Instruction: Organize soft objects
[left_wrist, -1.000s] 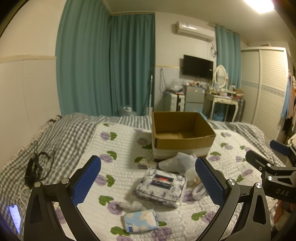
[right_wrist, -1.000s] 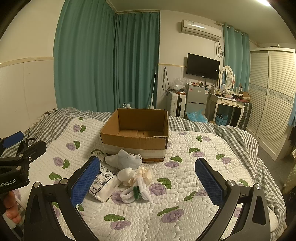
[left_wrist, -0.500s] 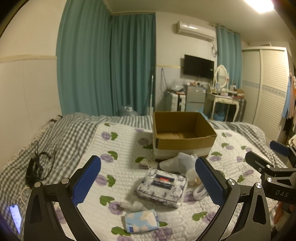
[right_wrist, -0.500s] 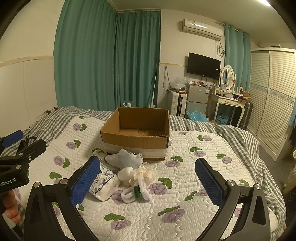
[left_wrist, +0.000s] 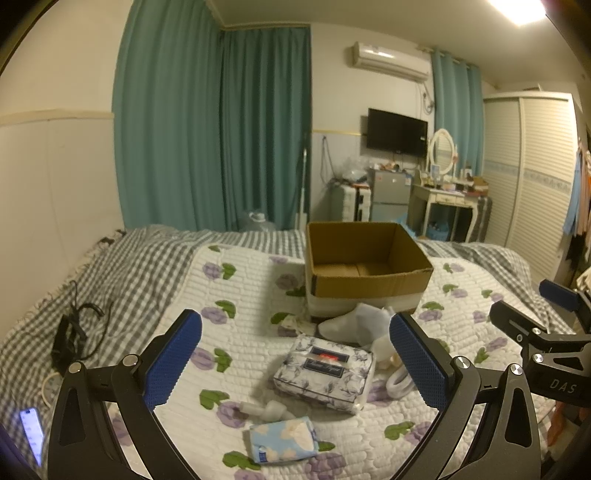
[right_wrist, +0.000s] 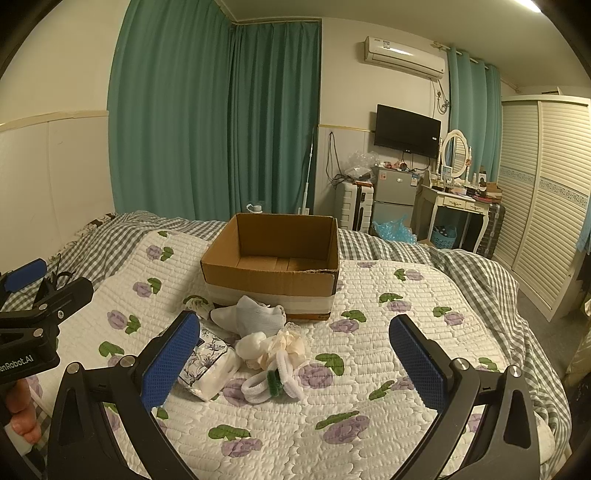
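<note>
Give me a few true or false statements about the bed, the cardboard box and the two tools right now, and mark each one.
1. The cardboard box has nothing visible inside. True.
2. The left tool is gripping the floral tissue pack. False: it is open and holds nothing; the pack lies on the quilt.
3. The white sock lies on the quilt in front of the box. True.
4. The right tool is shut on the white scrunchie. False: it is open, and the scrunchie lies on the quilt.
5. The small blue cloud-print pack is inside the box. False: it is on the quilt, nearest the left camera.
</note>
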